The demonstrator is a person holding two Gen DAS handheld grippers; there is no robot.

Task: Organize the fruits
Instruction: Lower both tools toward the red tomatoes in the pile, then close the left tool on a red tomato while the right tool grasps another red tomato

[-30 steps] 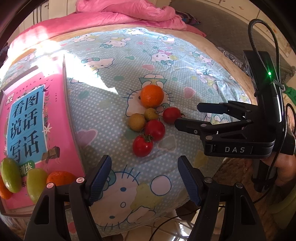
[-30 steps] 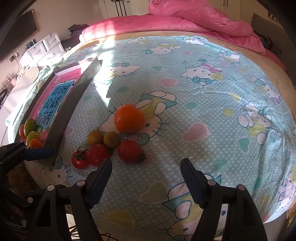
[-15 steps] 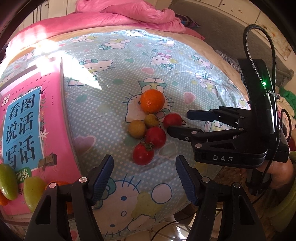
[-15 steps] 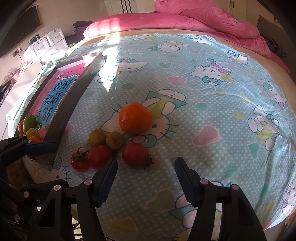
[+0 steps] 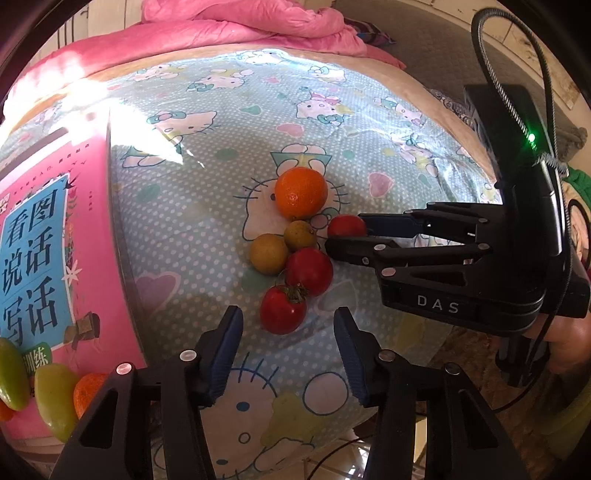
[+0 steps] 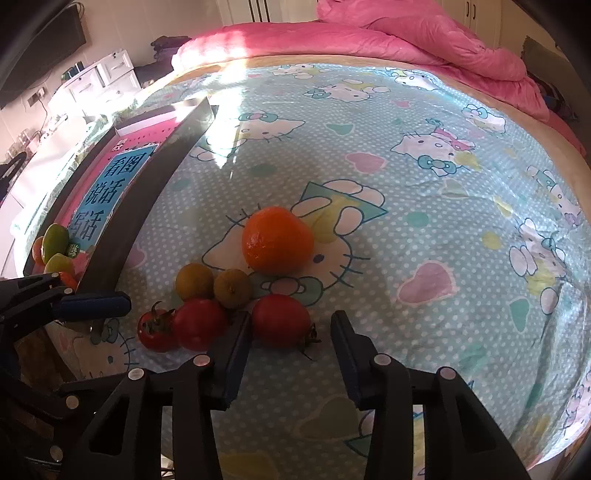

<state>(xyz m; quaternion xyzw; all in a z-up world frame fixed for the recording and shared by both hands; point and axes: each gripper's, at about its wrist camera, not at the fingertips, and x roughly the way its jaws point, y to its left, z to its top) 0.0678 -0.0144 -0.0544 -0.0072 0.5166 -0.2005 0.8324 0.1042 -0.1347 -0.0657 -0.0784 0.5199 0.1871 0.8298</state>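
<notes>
Our right gripper [image 6: 291, 347] has just been closing; its fingers [image 6: 236, 350] now stand narrowly apart around a red tomato [image 6: 281, 319], the left pad just beside its skin, the right pad with a gap, so we cannot say it is gripped yet. Our left gripper [image 5: 288, 354] has also been narrowing, and its fingers [image 5: 225, 350] stand partly open with nothing clamped; a stemmed tomato [image 5: 283, 309] lies just beyond their tips. Outward from there the fruits huddle on the bed [image 5: 207, 236]: a third tomato [image 5: 309, 271] touching the stemmed one, two small yellow-brown fruits [image 5: 269, 253] side by side, and an orange [image 5: 301, 192] at the far end of the cluster. To the left sits a tray [image 6: 147, 206] lined with a pink book [image 5: 48, 251], and in its near corner lie green fruits [image 5: 55, 391] and a small orange one. A pink quilt [image 6: 369, 33] is bunched at the bed's far edge.
</notes>
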